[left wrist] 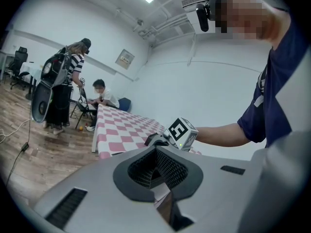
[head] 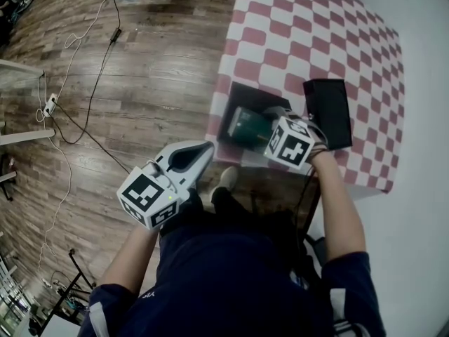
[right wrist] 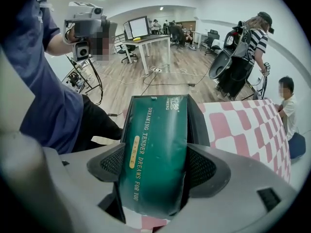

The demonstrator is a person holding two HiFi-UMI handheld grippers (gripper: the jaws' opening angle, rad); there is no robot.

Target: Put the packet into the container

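Note:
A dark green packet with gold print is clamped between the jaws of my right gripper. In the right gripper view the packet fills the gap of the right gripper and its far end sits over the black container. That open black container stands at the near left corner of the checkered table. My left gripper hangs off the table to the left, over the floor. In its own view the left gripper holds nothing, with its jaws together.
A black lid lies to the right of the container. The table edge runs just in front of my legs. Cables and a power strip lie on the wooden floor at left. A standing person and a seated person are beyond the table.

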